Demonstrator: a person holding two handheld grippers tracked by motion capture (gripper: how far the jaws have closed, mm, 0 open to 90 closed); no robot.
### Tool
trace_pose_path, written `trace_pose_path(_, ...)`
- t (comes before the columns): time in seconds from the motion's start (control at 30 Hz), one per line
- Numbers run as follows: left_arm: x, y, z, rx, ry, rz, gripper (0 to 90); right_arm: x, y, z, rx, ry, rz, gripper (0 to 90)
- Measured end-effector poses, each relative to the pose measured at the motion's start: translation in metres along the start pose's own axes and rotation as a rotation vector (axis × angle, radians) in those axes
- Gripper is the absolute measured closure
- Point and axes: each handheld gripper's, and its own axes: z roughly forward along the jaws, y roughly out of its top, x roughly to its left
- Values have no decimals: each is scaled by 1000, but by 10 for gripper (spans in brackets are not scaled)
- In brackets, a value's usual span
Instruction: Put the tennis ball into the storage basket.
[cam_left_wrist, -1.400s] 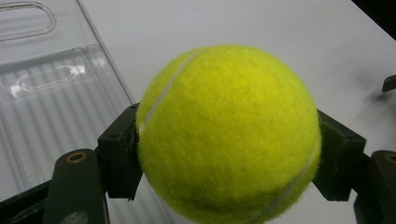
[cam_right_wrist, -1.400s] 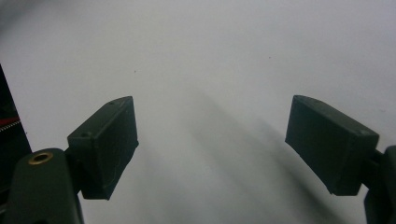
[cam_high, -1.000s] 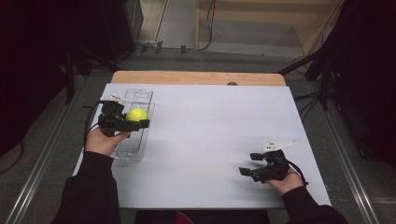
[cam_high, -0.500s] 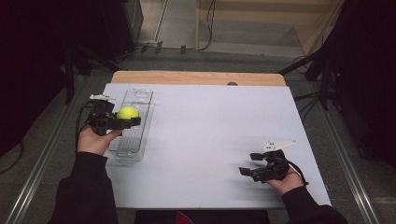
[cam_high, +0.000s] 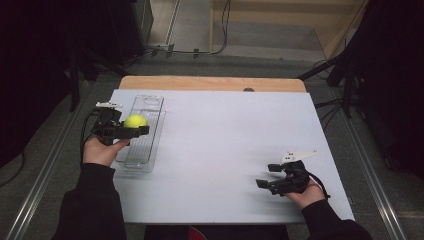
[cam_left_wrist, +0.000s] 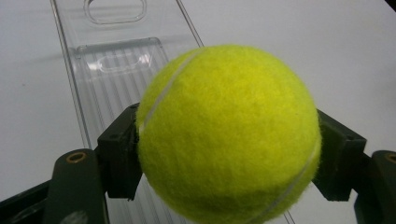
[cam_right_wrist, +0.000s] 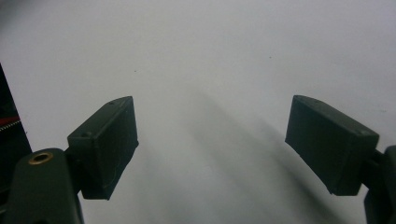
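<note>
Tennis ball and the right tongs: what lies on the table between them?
Nothing: in the high view only bare white table separates the tennis ball, held over the clear tray, from the right tongs.

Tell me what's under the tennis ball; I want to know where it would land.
Under the tennis ball, clamped in the left gripper, lies the clear plastic tray on the white table. The ball covers the tray's part right below, so its contents there can't be seen.

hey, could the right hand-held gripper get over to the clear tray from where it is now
Probably yes. The right hand-held gripper sits open low on the white table, with bare surface between it and the clear tray. The left hand-held gripper, clamping the tennis ball, hangs over the tray's upper part and could crowd it.
</note>
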Motion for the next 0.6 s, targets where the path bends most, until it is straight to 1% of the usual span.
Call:
trace_pose_path(0.1,1,-1,1,5,4,1,258,0,0,0,-1,0,1,150)
trace_pose_path(0.33,3,-4,7,14,7,-12,257,0,0,0,-1,-2,-1,149)
trace_pose_path(0.6,5,-6,14,33,14,-12,255,0,0,0,-2,-3,-1,150)
